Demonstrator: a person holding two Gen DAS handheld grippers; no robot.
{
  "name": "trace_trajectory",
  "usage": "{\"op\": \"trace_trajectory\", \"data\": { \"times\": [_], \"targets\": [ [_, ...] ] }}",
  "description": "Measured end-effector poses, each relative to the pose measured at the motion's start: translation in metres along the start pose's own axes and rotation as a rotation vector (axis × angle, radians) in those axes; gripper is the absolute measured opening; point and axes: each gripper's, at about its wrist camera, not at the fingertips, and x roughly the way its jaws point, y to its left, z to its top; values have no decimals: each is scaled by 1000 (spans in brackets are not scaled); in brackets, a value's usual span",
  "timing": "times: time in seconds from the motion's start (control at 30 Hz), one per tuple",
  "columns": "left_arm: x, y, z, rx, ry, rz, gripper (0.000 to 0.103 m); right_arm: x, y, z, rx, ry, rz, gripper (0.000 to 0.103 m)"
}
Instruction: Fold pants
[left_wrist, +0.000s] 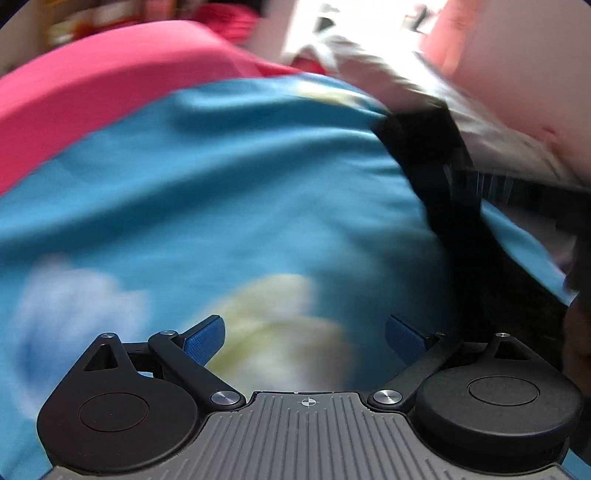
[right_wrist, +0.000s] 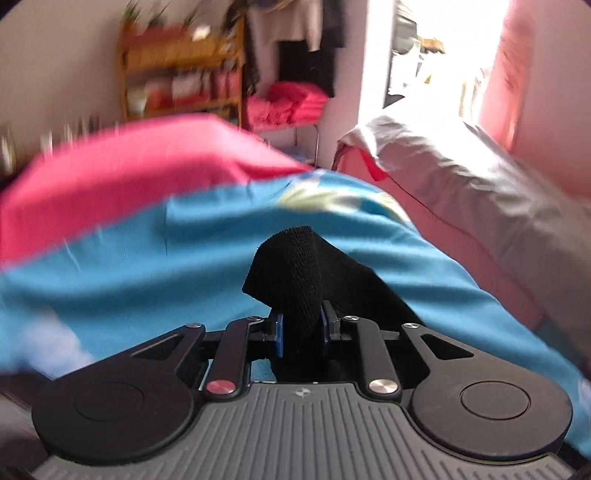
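The black pants (right_wrist: 291, 266) lie on a blue bedsheet (right_wrist: 147, 251). In the right wrist view a bunched fold of their black knit fabric stands up between the blue pads, and my right gripper (right_wrist: 300, 330) is shut on it. In the left wrist view the pants (left_wrist: 436, 177) trail as a dark band down the right side, with the other gripper's blurred body beside them. My left gripper (left_wrist: 304, 338) hangs open over the sheet, its blue pads (left_wrist: 205, 338) wide apart with nothing between them. That view is motion-blurred.
A pink cover (right_wrist: 122, 166) lies across the far part of the bed. A grey-white pillow or duvet (right_wrist: 461, 177) is heaped at the right by a pink wall. Beyond stand a wooden shelf (right_wrist: 181, 74), a stack of pink cloth (right_wrist: 288, 103) and a bright doorway.
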Motion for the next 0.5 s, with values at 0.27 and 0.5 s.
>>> {"op": "trace_trajectory", "data": {
  "times": [0.27, 0.5],
  "targets": [
    [54, -131, 3, 187, 43, -162, 103, -109, -105, -9, 273, -81, -25, 21],
    [26, -175, -9, 401, 66, -387, 103, -206, -208, -101, 526, -168, -241, 21]
  ]
}}
